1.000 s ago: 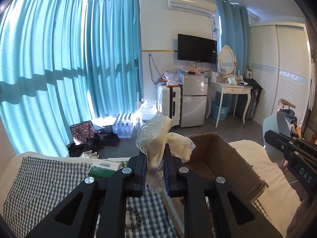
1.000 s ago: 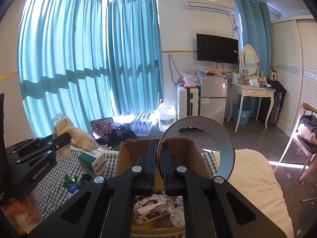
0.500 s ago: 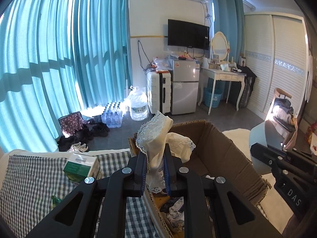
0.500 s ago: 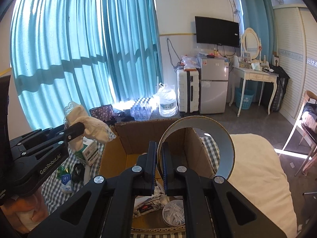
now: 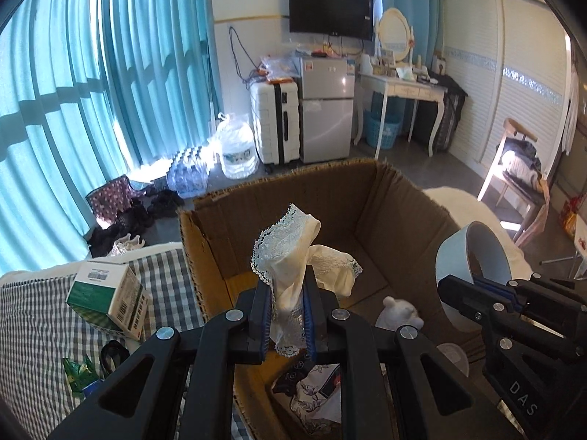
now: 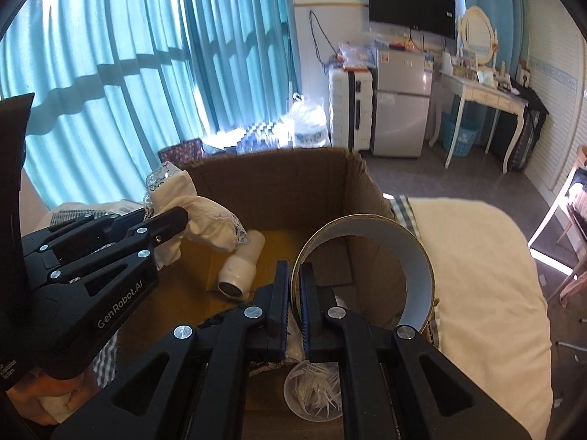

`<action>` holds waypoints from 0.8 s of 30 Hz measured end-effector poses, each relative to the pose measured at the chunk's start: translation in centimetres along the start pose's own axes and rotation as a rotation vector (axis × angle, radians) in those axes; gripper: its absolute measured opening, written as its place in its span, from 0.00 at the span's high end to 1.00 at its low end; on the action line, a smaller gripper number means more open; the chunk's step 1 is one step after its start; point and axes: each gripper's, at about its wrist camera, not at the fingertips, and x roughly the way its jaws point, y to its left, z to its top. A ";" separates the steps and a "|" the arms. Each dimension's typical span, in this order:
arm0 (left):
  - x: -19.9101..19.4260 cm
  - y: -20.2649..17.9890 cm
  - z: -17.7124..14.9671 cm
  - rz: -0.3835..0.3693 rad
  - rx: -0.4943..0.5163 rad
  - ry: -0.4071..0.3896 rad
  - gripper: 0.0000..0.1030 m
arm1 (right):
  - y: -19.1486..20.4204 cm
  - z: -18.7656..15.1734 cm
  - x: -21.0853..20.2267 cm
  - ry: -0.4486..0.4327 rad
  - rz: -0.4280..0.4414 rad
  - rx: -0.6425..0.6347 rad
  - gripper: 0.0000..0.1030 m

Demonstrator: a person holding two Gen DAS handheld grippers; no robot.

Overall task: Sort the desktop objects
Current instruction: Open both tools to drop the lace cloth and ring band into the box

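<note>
Left gripper (image 5: 288,286) jaws clamp a cream lace cloth (image 5: 297,253) above the open box (image 5: 330,190). Right gripper (image 6: 293,275) jaws clamp the wall of a tape ring (image 6: 411,256) over the box's right side. Inside lie 1 white bottle (image 6: 242,264) and a clear cup (image 6: 312,396). A green carton (image 5: 110,300) rests on the checked cloth (image 5: 33,322) beside the box.

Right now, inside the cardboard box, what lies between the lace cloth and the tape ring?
A white plastic bottle lying on its side on the brown cardboard box floor, seen in the right wrist view.
</note>
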 end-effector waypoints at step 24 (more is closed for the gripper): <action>-6.0 1.4 1.1 0.057 -0.048 -0.149 0.29 | 1.2 1.8 -4.4 -0.141 -0.034 0.018 0.46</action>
